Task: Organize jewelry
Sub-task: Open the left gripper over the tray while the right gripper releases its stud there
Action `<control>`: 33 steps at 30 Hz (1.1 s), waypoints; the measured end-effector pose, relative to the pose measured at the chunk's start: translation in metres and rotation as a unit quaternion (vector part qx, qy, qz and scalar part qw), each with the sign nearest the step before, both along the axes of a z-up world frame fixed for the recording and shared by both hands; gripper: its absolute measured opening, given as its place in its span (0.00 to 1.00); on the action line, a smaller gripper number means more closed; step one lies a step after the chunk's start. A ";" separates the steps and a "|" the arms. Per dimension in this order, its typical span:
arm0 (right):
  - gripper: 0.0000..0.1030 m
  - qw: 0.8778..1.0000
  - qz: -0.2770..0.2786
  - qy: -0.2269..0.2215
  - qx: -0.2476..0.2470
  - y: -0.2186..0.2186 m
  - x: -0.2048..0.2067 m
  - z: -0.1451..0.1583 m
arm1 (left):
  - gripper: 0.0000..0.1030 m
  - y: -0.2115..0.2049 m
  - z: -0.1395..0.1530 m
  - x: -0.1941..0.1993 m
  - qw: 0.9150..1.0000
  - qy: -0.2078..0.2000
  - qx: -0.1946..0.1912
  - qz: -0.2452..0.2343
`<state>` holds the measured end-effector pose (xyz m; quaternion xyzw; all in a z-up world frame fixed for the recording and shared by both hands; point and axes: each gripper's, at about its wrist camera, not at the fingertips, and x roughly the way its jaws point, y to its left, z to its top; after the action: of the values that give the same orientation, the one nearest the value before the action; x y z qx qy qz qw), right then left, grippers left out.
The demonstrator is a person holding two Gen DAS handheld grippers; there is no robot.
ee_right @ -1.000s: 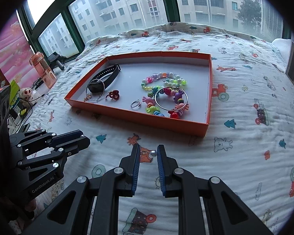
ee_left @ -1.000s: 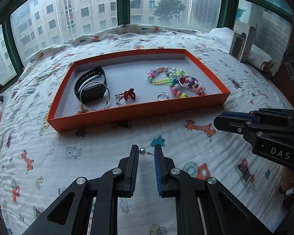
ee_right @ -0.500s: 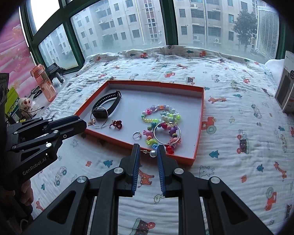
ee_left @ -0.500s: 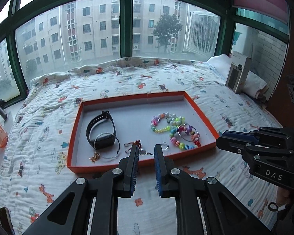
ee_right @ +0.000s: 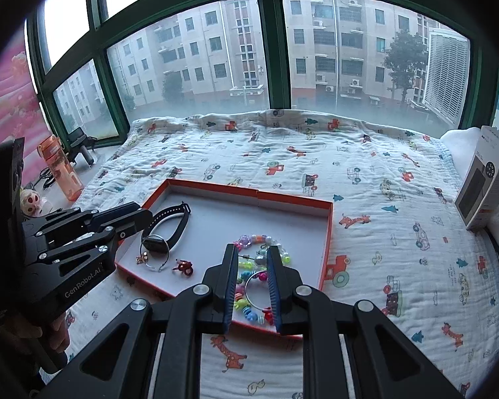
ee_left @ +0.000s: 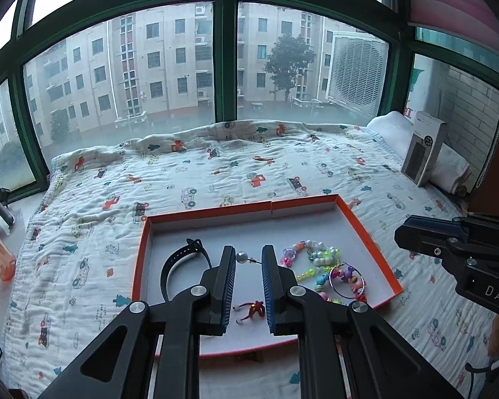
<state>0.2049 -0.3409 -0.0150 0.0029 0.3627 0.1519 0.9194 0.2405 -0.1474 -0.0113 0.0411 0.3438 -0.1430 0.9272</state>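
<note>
Left gripper [ee_left: 248, 259]: jaws narrowed on a pearl stud earring [ee_left: 241, 257], ball against the left finger, post reaching across to the right finger. It hangs over the middle of the orange tray [ee_left: 366, 229].

Right gripper [ee_right: 252, 259]: jaws likewise pinched on a second pearl earring [ee_right: 260, 260], ball by the right finger, pin running to the left one, held over the tray's near right part above the beaded bracelets [ee_right: 249, 296].

Tray contents: black smart band [ee_right: 169, 219] in the left half; silver hoop [ee_right: 156, 259] with a small gold charm by the near left corner; red charm [ee_right: 183, 267] just right of the hoop near the front edge; bead strands and a silver bangle on the right side.

Tray sits on a cartoon-print quilt [ee_right: 382, 199]. Grey box [ee_right: 485, 193] at the quilt's far right edge; orange bottle [ee_right: 60, 169] beyond its left edge.
</note>
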 end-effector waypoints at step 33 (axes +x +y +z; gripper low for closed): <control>0.23 0.995 -0.042 0.087 -0.018 -0.003 0.061 -0.076 | 0.19 -0.016 -0.085 0.077 0.996 0.087 0.031 0.012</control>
<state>0.2658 -0.3438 -0.0912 0.0147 0.4433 0.1058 0.8900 0.3177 -0.1636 -0.0968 0.0533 0.4283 -0.1240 0.8935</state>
